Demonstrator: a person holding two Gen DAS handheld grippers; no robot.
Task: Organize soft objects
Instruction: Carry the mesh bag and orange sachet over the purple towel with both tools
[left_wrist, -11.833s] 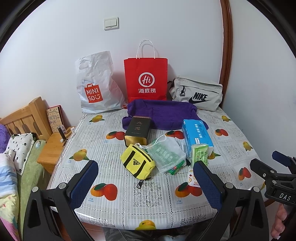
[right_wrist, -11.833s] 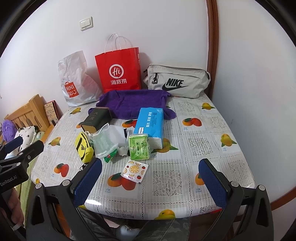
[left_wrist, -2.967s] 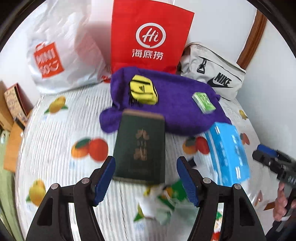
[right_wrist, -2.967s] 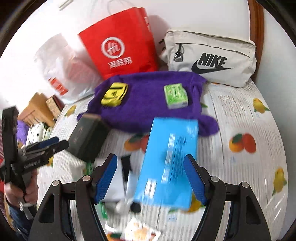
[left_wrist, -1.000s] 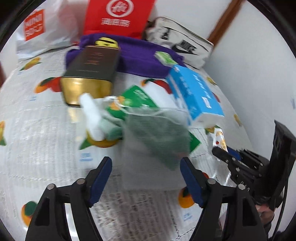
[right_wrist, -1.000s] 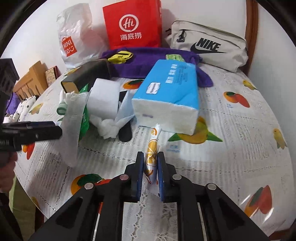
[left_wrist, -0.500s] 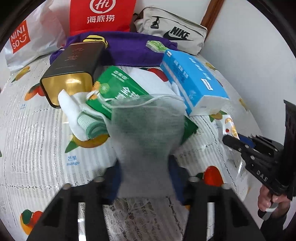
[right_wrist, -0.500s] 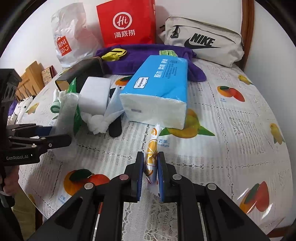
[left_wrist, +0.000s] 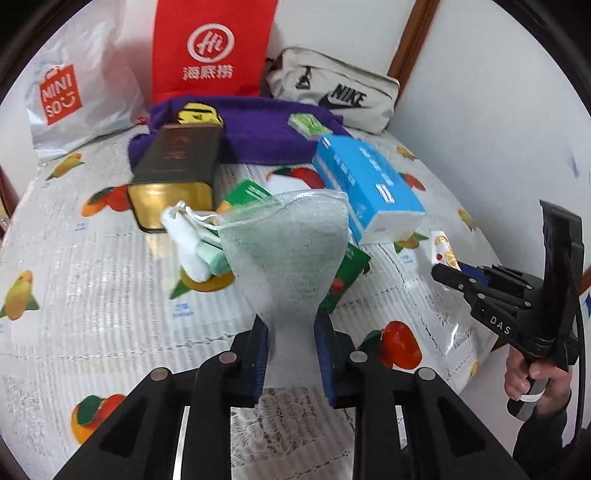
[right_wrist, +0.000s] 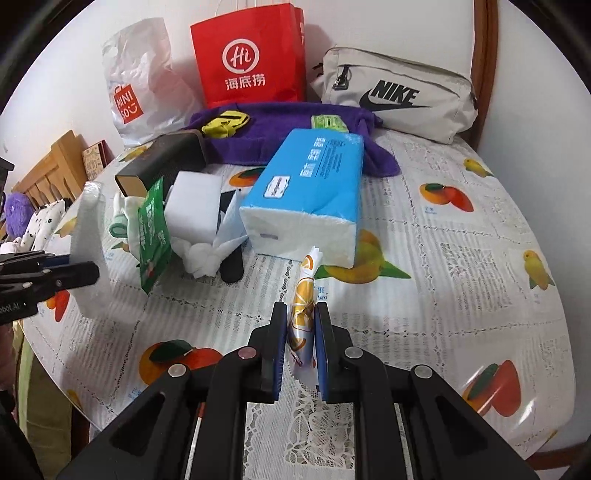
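My left gripper (left_wrist: 291, 332) is shut on a white mesh drawstring pouch (left_wrist: 291, 243) and holds it off the table; green packets (left_wrist: 251, 194) and a rolled white cloth (left_wrist: 184, 236) lie behind it. My right gripper (right_wrist: 301, 325) is shut on a small orange-fruit-print packet (right_wrist: 304, 295), seen edge-on; it also shows in the left wrist view (left_wrist: 441, 245). A purple towel (right_wrist: 280, 129) at the back carries a yellow pouch (right_wrist: 225, 123) and a green tissue pack (right_wrist: 328, 122). A blue tissue pack (right_wrist: 314, 184) lies in the middle.
A dark tea tin (left_wrist: 177, 162), a white block (right_wrist: 194, 206), a red paper bag (right_wrist: 251, 59), a white Miniso bag (right_wrist: 144, 81) and a grey Nike bag (right_wrist: 395, 96) stand on the fruit-print table (right_wrist: 461, 277). A wall is at the right, a bed at the left.
My left gripper has closed fully on the mesh pouch and lifted it. My right gripper still holds the fruit-print packet and has risen slightly.
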